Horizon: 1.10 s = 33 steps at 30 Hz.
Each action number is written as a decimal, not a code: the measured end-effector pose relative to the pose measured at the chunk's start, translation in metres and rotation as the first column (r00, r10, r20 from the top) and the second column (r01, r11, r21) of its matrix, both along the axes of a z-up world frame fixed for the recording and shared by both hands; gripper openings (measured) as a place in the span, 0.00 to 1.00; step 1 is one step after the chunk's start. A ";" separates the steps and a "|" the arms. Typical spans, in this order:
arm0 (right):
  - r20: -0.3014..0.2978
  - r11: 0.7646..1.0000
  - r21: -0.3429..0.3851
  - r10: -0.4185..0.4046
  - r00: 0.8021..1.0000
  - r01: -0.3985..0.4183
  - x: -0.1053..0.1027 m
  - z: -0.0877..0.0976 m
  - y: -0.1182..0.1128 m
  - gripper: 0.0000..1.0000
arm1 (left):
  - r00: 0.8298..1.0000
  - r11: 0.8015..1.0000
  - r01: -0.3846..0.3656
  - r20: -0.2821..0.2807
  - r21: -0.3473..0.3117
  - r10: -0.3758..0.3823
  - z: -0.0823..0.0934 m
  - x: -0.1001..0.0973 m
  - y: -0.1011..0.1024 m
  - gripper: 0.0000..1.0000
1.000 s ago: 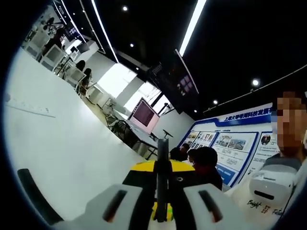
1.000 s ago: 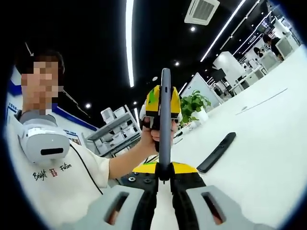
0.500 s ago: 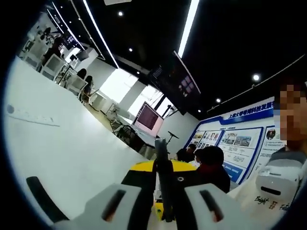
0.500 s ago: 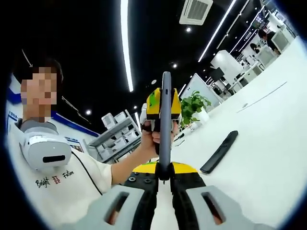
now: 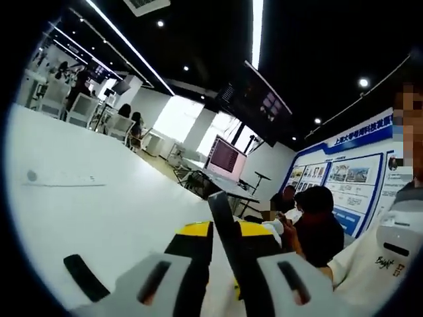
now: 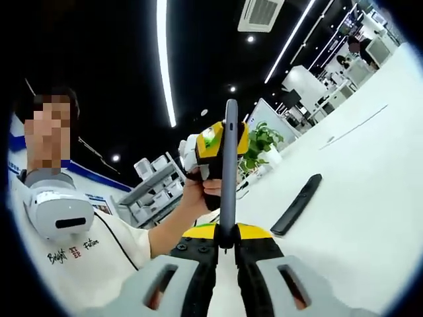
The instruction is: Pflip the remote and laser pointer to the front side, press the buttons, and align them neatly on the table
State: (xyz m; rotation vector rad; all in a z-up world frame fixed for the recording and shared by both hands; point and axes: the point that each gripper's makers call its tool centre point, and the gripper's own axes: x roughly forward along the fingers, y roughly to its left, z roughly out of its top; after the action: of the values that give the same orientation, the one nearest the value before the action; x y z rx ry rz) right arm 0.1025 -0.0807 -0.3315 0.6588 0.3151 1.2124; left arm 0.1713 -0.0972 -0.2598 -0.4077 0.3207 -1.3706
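Observation:
A slim grey device [image 6: 229, 173], seen edge-on, rises from between the jaws of my right gripper [image 6: 227, 247], which is shut on its lower end. Behind its upper end is my yellow and green left gripper [image 6: 213, 142], held in a person's hand. In the left gripper view the same grey device [image 5: 225, 228] leans left between the jaws of my left gripper [image 5: 231, 271], which are closed on it. A long black remote [image 6: 296, 205] lies flat on the white table [image 6: 370, 198], apart from both grippers; the black remote [image 5: 86, 277] appears at lower left in the left gripper view.
A pale strip [image 5: 63, 179] lies farther out on the table [image 5: 99, 211]. The person holding the grippers, in a white shirt [image 6: 79, 247], is close by. Seated people [image 5: 310, 221], desks, a screen and a plant [image 6: 261, 148] stand beyond the table.
The left gripper view has rolled, so the grey device now leans left in it and more of the black remote shows. In the right gripper view the hold is unchanged.

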 end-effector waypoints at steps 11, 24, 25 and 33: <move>-0.088 0.999 0.014 -0.032 0.996 0.033 0.002 -0.009 0.004 0.12 | 0.990 0.986 -0.135 0.061 0.100 0.129 -0.012 0.014 0.005 0.17; -0.132 0.999 0.001 -0.051 0.990 0.051 -0.004 -0.007 0.001 0.12 | 0.970 0.970 -0.189 0.181 0.151 0.161 -0.012 0.011 0.006 0.18; -0.136 0.999 0.002 -0.053 0.989 0.054 -0.004 -0.007 0.002 0.12 | 0.965 0.967 -0.200 0.205 0.160 0.166 -0.013 0.011 0.008 0.18; -0.128 0.998 -0.001 -0.069 0.989 0.070 -0.004 -0.008 0.005 0.12 | 0.956 0.964 -0.217 0.233 0.152 0.178 -0.010 0.012 0.018 0.17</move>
State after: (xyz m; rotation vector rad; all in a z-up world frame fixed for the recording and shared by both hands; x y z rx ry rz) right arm 0.0990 -0.0752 -0.3393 0.7463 0.3944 1.1067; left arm 0.1834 -0.0790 -0.2693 -0.1353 0.2112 -1.1660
